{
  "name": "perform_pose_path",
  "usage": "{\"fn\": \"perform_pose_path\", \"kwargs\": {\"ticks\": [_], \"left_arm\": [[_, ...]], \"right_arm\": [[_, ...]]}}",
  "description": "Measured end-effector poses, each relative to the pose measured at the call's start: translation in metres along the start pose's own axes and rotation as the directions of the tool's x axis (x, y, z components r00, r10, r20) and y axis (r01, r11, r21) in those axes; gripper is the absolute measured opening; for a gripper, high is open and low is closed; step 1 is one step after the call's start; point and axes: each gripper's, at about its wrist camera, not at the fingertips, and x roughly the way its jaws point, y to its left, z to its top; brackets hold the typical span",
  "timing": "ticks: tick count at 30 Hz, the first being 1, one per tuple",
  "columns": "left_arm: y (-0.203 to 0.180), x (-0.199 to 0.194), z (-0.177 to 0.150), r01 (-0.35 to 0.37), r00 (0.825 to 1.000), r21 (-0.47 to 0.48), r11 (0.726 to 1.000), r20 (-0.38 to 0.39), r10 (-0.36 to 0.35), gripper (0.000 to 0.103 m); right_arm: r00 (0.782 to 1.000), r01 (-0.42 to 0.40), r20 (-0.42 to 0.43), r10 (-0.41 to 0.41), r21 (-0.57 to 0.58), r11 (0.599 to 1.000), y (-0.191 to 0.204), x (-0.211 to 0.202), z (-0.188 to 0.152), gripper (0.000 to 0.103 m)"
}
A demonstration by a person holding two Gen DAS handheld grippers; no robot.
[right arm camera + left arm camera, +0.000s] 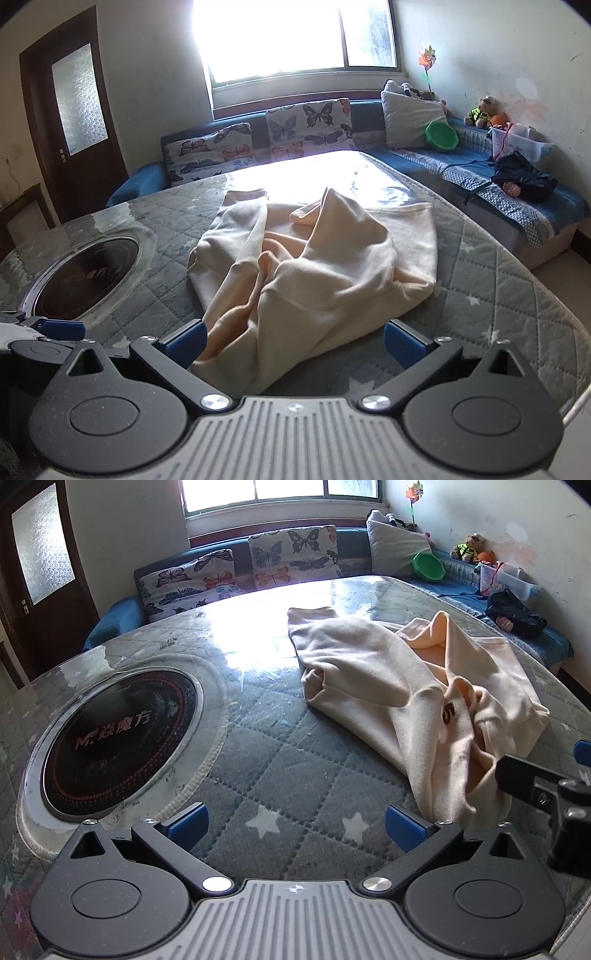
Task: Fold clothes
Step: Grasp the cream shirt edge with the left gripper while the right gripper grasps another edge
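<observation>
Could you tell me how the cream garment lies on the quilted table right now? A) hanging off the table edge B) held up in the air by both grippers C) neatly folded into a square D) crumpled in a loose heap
D: the cream garment lies bunched and creased on the quilted table, while the left gripper and the right gripper are both open and grip nothing.
</observation>
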Motion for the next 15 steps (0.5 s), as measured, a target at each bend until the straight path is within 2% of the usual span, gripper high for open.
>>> {"fn": "perform_pose_path", "kwargs": {"ticks": [9, 12, 15], "left_arm": [[0.001, 0.004, 0.021, 0.024, 1.0, -0.002, 1.0, 0.014, -0.024, 0.103], [-0.003, 0.006, 0.03, 0.055, 0.998, 0.008, 0.998, 0.026, -0.056, 0.101], [-0.009, 0.009, 0.041, 0.087, 0.995, 0.026, 0.996, 0.036, -0.088, 0.091]], "right_arm": [[1.0, 0.02, 0.001, -0.02, -0.01, 1.0, -0.011, 0.015, 0.017, 0.101], [1.0, 0.03, -0.002, -0.03, -0.005, 1.0, -0.017, 0.021, 0.02, 0.096], [0.999, 0.033, -0.008, -0.033, 0.005, 0.999, -0.024, 0.026, 0.024, 0.092]]}}
